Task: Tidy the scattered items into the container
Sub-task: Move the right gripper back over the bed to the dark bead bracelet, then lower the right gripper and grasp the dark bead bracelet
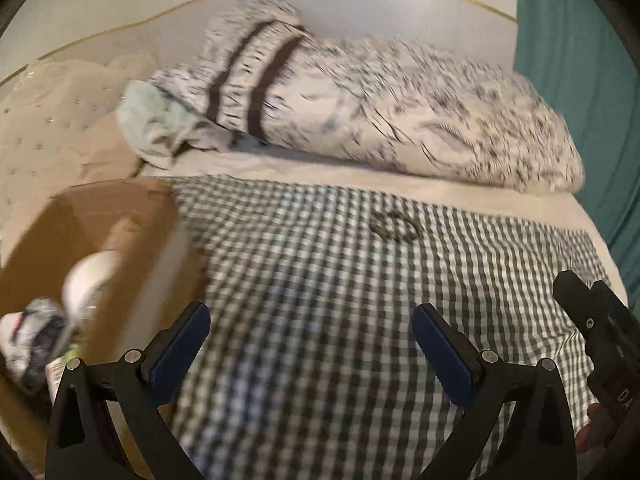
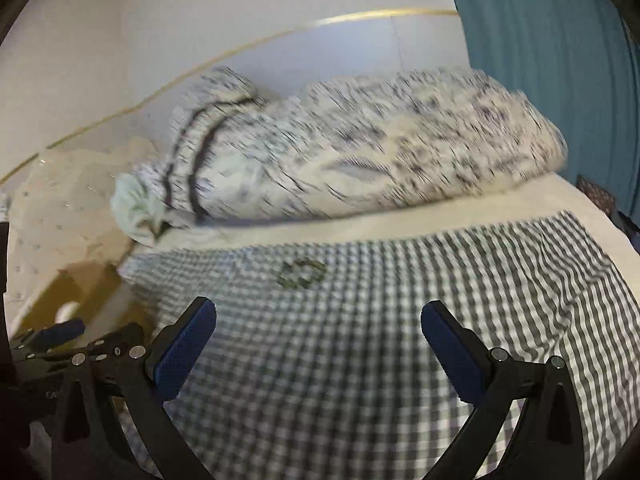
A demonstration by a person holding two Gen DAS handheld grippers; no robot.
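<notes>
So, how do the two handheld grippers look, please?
Both look alike. The left gripper and the right gripper have black curved arms with silver rivets and flat blue pads, ridged along the edge. White lettering marks the right gripper's black body.

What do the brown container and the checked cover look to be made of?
Container: probably cardboard, matte brown, with flat thin walls and a folded flap. Checked cover: woven fabric, likely cotton gingham; it lies soft and rippled. Blur leaves both uncertain.

Both wrist views tilt down, close over checked cloth (image 1: 320,280); shared: patterned pillow (image 2: 360,152).
</notes>
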